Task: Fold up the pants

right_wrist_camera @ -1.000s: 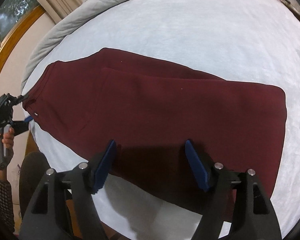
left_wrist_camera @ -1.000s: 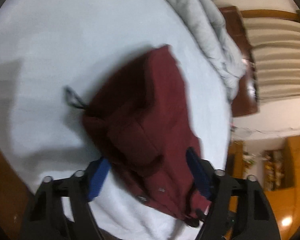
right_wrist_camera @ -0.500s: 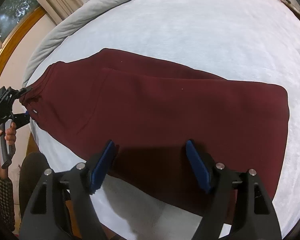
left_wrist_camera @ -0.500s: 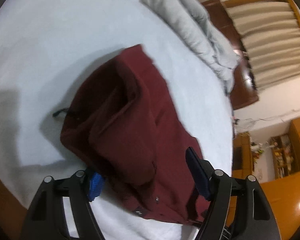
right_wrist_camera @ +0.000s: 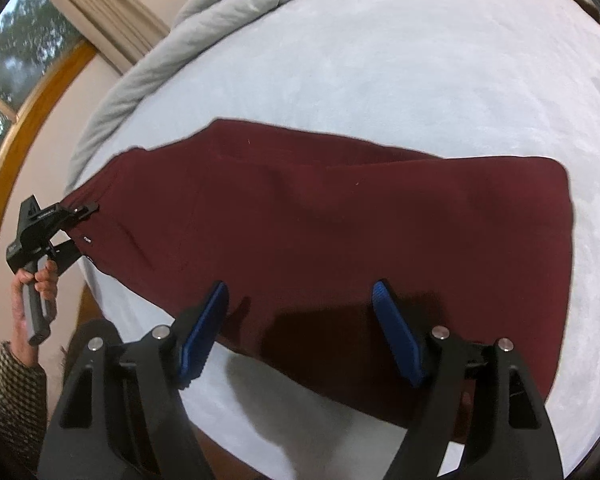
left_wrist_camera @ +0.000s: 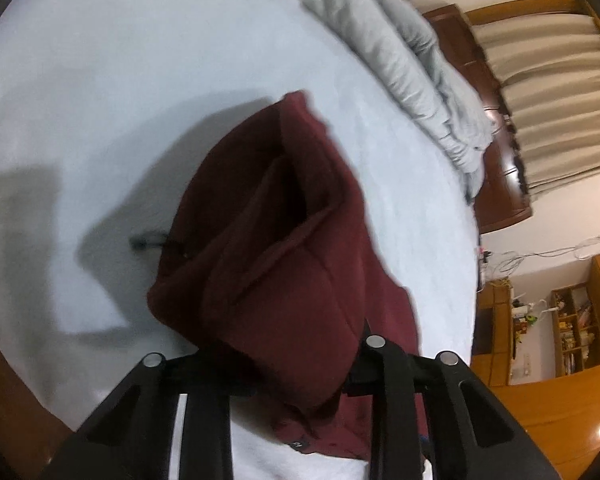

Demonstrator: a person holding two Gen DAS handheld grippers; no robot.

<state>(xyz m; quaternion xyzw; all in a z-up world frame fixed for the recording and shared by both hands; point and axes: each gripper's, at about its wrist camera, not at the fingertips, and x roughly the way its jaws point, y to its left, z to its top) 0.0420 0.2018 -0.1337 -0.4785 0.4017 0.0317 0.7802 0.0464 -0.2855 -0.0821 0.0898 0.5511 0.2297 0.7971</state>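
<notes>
Nearest us, our left gripper (left_wrist_camera: 284,376) has just been closing its jaws and now pinches the waistband end of the maroon pants (right_wrist_camera: 340,232), the cloth bunched up and lifted between its arms. Our right gripper (right_wrist_camera: 300,332) hovers with its blue pads (right_wrist_camera: 202,336) spread wide over the pants' near edge, gripping nothing. The pants lie stretched across the white bed sheet (right_wrist_camera: 440,60). Beyond them a grey duvet (left_wrist_camera: 412,68) is heaped along the far edge, with beige curtains (left_wrist_camera: 560,100) behind.
</notes>
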